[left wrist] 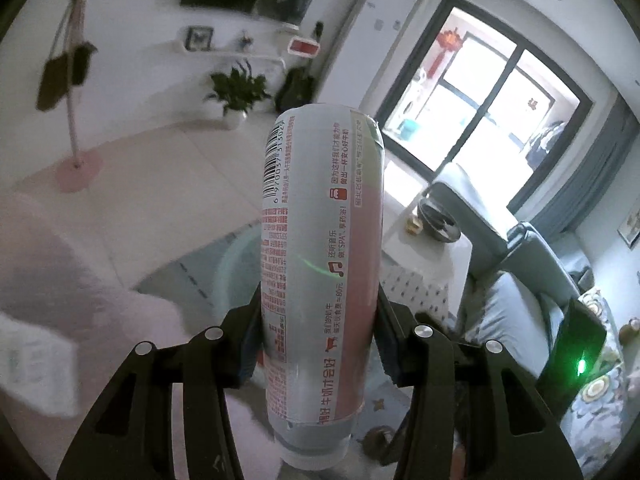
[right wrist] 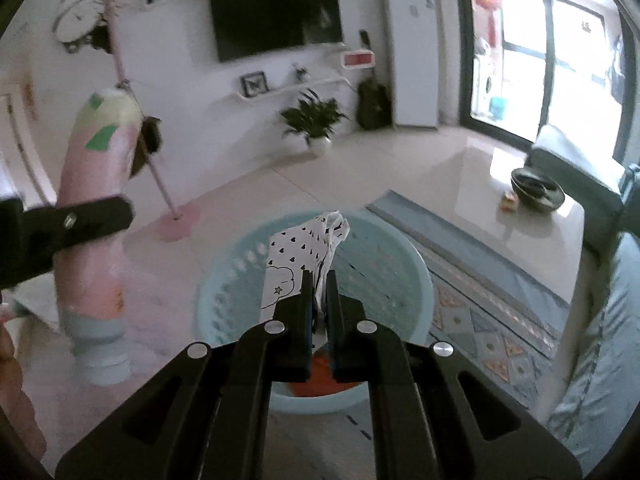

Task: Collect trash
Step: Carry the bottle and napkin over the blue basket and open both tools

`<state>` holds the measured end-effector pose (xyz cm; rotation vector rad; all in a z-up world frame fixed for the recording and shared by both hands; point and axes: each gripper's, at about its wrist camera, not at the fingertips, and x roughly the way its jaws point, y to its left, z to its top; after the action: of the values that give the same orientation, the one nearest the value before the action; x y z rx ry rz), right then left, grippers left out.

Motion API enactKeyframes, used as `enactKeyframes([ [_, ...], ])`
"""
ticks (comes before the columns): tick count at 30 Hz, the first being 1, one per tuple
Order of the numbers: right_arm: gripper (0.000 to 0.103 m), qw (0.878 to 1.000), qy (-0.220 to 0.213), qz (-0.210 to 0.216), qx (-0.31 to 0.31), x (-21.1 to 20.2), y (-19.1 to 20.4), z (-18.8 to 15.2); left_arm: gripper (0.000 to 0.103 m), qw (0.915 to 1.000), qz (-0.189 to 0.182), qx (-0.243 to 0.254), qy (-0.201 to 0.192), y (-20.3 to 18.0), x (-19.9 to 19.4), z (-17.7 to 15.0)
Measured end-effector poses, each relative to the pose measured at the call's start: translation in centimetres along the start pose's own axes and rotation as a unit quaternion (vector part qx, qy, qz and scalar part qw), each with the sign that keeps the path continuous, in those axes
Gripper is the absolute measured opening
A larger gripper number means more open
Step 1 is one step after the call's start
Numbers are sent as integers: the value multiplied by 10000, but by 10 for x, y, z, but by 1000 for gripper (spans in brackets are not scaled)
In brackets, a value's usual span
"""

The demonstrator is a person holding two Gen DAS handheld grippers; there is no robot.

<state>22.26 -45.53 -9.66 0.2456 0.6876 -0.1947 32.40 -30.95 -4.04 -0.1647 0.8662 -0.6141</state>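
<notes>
My left gripper (left wrist: 318,312) is shut on a plastic milk bottle (left wrist: 320,248) with a pink and white printed label, held cap toward the camera and base pointing away. The same bottle (right wrist: 96,216) and the left gripper's finger (right wrist: 76,222) show at the left of the right wrist view. My right gripper (right wrist: 319,280) is shut on a white wrapper with black hearts (right wrist: 306,248), held above a light blue round basket (right wrist: 400,264) on the floor. Something orange (right wrist: 320,380) lies inside the basket.
A low white table (right wrist: 532,232) with a dark bowl (right wrist: 536,188) stands at the right, on a patterned rug (right wrist: 492,332). A grey sofa (left wrist: 520,280) is further right. A coat stand (right wrist: 176,216), a potted plant (right wrist: 312,120) and a wall TV are behind.
</notes>
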Motion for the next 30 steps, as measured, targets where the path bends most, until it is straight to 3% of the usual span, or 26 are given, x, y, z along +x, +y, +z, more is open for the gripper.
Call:
enactKeyframes([
  [7,4,9989,386,-238,91,40,-9,-16,46,9980,23,-245,577,11,70,-7],
  [11,5,9990,408,-147,66,52,-7,-19,58,9985,123,-224,486,13,72,-9],
  [14,9,9986,521,-127,47,58,-6,-21,66,9992,200,-119,338,11,57,-11],
  [17,16,9985,523,-44,133,54,-8,-23,66,9996,202,-53,209,9,43,-9],
  [21,52,9985,453,-33,291,40,-15,-23,72,9997,208,89,26,7,19,-12],
  [24,53,9990,324,21,292,25,-14,-21,79,9996,230,25,-129,7,-4,-16],
  [30,53,9997,29,222,53,-15,10,-16,79,9983,153,-159,-541,12,-63,-31],
])
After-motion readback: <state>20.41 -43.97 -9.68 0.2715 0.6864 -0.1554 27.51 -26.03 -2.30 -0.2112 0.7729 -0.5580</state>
